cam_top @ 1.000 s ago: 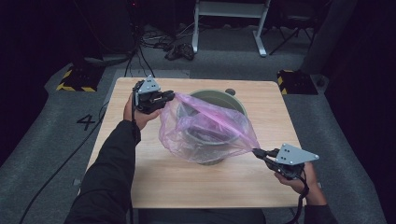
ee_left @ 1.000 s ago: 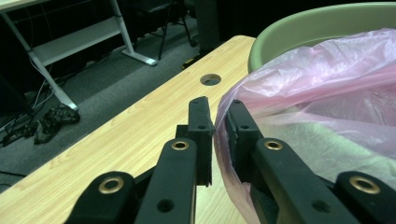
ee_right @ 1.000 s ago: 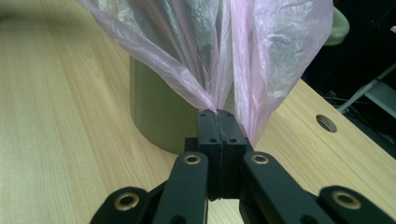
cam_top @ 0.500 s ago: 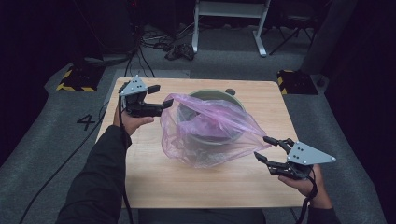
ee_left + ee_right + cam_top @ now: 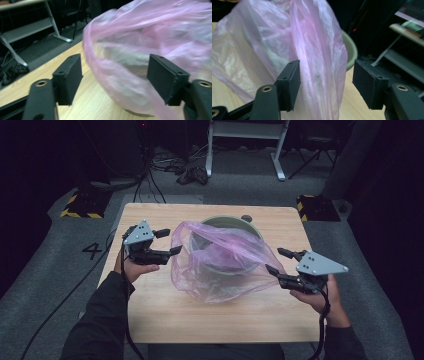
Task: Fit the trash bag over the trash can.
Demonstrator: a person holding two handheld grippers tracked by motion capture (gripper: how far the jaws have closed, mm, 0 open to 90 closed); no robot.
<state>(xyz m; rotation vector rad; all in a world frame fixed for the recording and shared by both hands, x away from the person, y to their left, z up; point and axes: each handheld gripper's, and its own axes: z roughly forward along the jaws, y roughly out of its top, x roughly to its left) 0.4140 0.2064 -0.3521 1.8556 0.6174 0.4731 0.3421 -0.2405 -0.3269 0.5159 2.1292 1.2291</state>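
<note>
- Your left gripper [image 5: 169, 242] sits at centre left of the high view, jaws apart after just opening then easing in slightly; the bag's edge lies between them in the left gripper view, unpinched.
- Your right gripper [image 5: 280, 261] sits at centre right, jaws spread and steady, pads off the film.
- The pink plastic bag [image 5: 220, 262] drapes over the green bowl [image 5: 227, 222] at mid-table [image 5: 165, 315].

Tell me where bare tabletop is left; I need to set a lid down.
Bare wood runs along the near edge of the table, between the pink bag and the person's forearms. The middle is crowded: bag over the green bowl.
</note>
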